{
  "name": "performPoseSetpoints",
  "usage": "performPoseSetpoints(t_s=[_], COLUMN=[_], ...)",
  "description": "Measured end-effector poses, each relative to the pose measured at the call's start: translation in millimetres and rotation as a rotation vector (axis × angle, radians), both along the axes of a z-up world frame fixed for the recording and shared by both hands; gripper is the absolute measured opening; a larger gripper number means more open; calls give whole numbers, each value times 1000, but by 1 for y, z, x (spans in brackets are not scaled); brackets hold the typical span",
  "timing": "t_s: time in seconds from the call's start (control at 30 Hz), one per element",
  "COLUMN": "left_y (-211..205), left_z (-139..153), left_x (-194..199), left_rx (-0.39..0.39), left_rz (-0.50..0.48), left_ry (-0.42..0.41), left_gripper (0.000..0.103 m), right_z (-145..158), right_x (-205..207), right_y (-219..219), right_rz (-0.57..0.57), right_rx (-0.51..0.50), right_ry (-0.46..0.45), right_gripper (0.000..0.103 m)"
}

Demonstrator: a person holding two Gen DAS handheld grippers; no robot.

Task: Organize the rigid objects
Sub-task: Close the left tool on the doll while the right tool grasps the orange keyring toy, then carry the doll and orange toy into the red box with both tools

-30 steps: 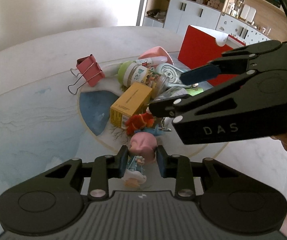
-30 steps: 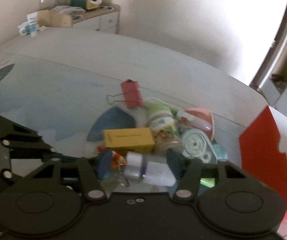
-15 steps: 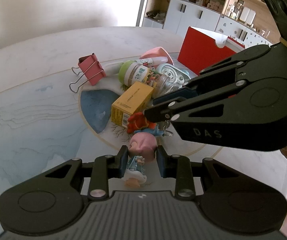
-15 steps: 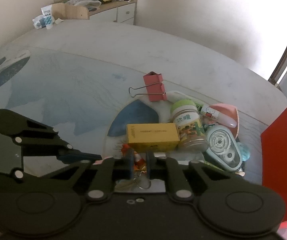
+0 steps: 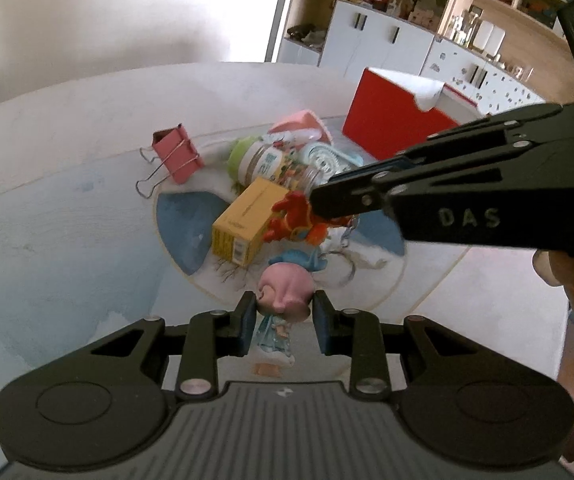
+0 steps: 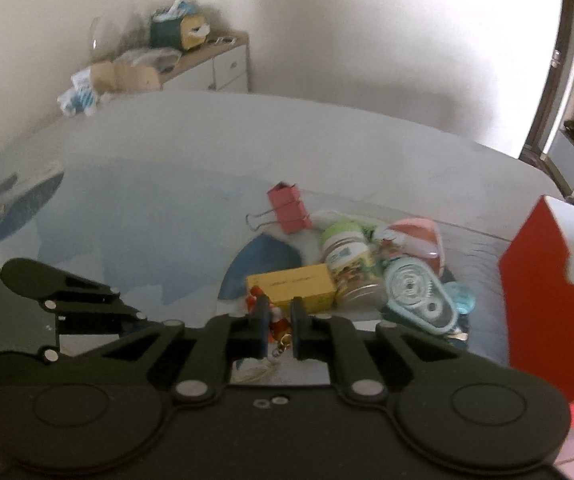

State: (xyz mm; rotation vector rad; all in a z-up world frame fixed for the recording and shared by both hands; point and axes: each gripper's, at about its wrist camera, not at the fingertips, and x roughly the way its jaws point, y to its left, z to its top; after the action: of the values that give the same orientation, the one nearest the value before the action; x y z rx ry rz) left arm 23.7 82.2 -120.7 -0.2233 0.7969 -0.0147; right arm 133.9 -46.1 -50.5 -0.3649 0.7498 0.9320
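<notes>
While a red keychain figure point(image 5: 295, 220) is clamped in the right tongs point(image 6: 280, 320), a pink-haired doll point(image 5: 283, 300), lengthwise along the fingers, is bracketed, apparently gripped, by the left tongs point(image 5: 283, 322).

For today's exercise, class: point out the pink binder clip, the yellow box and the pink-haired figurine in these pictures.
pink binder clip point(image 5: 176, 153), left wrist view, on its pink body.
yellow box point(image 5: 247, 216), left wrist view, on its top face.
pink-haired figurine point(image 5: 285, 291), left wrist view, on its pink head.
</notes>
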Motion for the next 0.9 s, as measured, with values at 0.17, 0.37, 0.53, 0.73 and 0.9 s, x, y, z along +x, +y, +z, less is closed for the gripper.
performPoseSetpoints(t_s=[0.17, 0.37, 0.53, 0.73, 0.9], left_y=[-4, -11, -25, -50, -74], left_z=[19, 45, 67, 88, 100], left_x=[2, 16, 35, 71, 103], left_rx=[1, -14, -14, -14, -12], left_rz=[-7, -7, -26, -46, -60], left_ry=[-13, -35, -57, -66, -61], left_gripper=[29, 29, 29, 29, 29], right_z=[22, 43, 57, 69, 72], right_x=[9, 30, 54, 83, 107], right_y=[-22, -58, -92, -130, -160], right_rz=[-56, -138, -202, -254, -282], right_rx=[52, 105, 137, 159, 163], right_ry=[7, 17, 15, -24, -47], right_gripper=[10, 10, 10, 10, 10])
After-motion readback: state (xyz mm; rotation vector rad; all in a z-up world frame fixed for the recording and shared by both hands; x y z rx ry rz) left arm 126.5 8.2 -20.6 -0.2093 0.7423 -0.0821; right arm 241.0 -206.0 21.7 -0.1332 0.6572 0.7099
